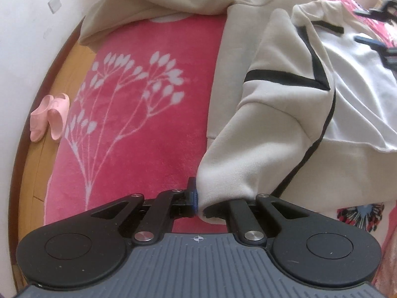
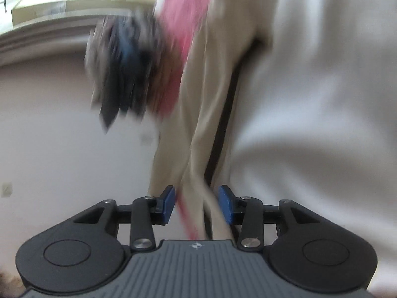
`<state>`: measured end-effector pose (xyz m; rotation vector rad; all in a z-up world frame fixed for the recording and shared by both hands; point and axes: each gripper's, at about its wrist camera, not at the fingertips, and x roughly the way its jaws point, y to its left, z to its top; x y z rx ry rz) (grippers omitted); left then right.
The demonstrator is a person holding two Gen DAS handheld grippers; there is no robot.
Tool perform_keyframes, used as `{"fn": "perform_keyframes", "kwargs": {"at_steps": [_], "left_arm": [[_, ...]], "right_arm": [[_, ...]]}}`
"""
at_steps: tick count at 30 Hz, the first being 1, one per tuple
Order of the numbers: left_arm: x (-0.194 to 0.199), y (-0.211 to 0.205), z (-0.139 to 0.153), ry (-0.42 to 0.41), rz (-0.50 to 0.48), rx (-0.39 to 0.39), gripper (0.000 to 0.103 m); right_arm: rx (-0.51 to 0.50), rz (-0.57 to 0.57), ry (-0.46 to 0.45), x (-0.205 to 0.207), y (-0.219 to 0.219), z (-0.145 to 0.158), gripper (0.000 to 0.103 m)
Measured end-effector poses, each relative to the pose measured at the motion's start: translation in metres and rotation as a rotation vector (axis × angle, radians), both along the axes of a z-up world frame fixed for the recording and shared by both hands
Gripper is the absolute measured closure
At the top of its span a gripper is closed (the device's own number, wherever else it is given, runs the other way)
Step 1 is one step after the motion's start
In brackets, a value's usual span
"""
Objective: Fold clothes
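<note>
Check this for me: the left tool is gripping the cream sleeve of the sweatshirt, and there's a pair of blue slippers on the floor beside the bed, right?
Not quite. The slippers are pink, not blue, as the left wrist view shows. The rest holds: the left tool grips the cream sleeve of the sweatshirt.

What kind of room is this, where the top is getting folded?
Most likely a bedroom. The cream top lies on a fuzzy pink blanket spread over what looks like a bed, and a pair of pink slippers sits on the wooden floor beside it.
</note>
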<state>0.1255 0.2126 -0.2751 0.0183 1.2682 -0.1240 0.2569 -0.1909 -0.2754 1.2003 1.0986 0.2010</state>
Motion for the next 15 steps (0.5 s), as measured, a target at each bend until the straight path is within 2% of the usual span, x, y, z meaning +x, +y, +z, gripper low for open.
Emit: {"fn": "perform_keyframes", "kwargs": {"at_steps": [4,7,10,15], "left_arm": [[0.000,0.002,-0.002,-0.004,0.016,-0.016,0.098],[0.003,0.006,-0.006,0.005,0.042,-0.035,0.097],[0.006,0.011,-0.011,0.020,0.071,-0.056,0.097],[0.011,0.018,-0.019,0.045,0.119,-0.091,0.096]], "right_arm": [[-0.204,-0.102,0.034,0.043,-0.018,-0.015,0.059],[-0.326,-0.115,-0.004,0.066,-0.020,-0.023,0.059],[-0.421,-0.069,-0.027,0.086,-0.020,-0.028,0.057],[-0.476,0.039,-0.095,0.100,-0.022,-0.036,0.057]]}}
